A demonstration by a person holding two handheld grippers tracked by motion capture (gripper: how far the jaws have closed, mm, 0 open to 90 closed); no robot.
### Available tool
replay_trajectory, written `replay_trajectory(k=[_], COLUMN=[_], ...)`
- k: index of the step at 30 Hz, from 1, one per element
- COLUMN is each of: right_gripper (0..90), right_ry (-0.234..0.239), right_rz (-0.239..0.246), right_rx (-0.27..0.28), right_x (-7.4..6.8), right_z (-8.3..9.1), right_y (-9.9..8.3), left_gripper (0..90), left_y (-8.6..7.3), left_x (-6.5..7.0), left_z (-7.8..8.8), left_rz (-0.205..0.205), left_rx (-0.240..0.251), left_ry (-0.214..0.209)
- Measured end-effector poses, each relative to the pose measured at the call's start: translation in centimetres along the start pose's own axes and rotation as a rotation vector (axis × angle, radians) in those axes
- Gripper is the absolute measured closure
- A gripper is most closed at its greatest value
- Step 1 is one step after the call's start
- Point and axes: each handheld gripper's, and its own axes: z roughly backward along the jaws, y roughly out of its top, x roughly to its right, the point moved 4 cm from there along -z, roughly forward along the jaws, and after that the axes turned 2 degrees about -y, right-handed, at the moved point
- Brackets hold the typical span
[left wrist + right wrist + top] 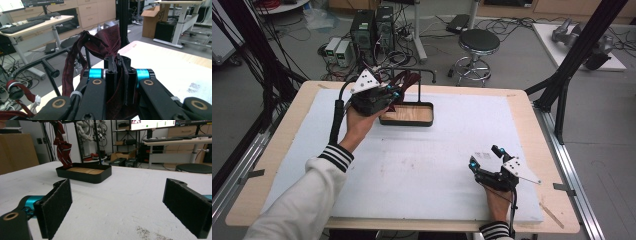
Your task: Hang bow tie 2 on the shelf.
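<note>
The necktie is dark burgundy, soft and crumpled, bunched into folds with one long strip drooping down; seen from the right gripper view it shows thin pale stripes and hangs from the black stand's crossbar down to the left end of the tray. The tray is a shallow black one with a wooden floor, sitting toward the far side of the white mat. The left gripper is up at the tray's left end, its jaws pressed together and pinching a fold of the tie between the pads. The right gripper rests on the mat well apart from the tray, nearer the person, with its jaws spread wide and nothing between them. From above, the left gripper and its grey plate cover much of the tie, so how it sits on the crossbar is hard to make out.
</note>
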Motion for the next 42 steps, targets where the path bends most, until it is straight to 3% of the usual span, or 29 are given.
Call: replay_trajectory(k=[18,42], right_gripper=[8.0,8.0], right_ry=[0.0,0.0], right_rz=[-0.007,-0.003], right_rx=[0.004,0.002], right_x=[0.0,0.0], right_z=[0.0,0.0], right_y=[0.0,0.0], left_gripper=[84.0,84.4], left_y=[-0.9,-2.0], left_x=[-1.1,-1.6], left_z=[-1.8,-3.1], left_rz=[0.04,0.048], left_rx=[-0.023,-0.068], left_ry=[0.027,0.049])
